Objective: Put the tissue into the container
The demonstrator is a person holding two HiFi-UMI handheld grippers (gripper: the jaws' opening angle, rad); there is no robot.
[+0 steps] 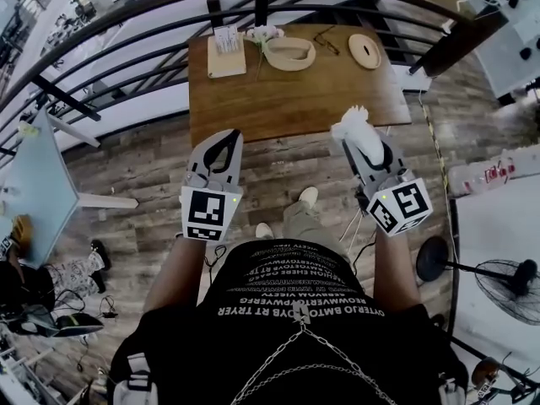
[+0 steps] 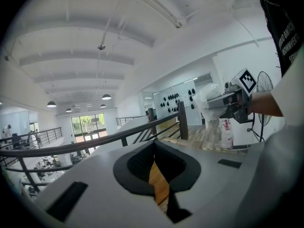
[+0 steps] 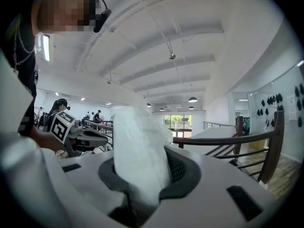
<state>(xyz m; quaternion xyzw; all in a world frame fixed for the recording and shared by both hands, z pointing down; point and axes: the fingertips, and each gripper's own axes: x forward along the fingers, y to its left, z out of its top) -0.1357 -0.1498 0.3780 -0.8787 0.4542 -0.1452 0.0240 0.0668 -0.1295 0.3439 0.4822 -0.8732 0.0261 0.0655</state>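
Reaching across the wooden counter is what this step seems to call for: it lies ahead of the person, with the shallow oval container toward its far edge, a little left of the round lid. Both tools hang over the counter's near edge, well apart from that container. The left gripper has its jaws drawn together with nothing between them, so it has no evident job here and is best kept left, clear of the path. The right gripper has its jaws pinched on the white tissue, which sticks up loose and crumpled past the tips. To do it well, the right tool should travel far and slightly left, and come low over the container's hollow before the jaws part. Let go high, so light a sheet could drift or catch on the rim.
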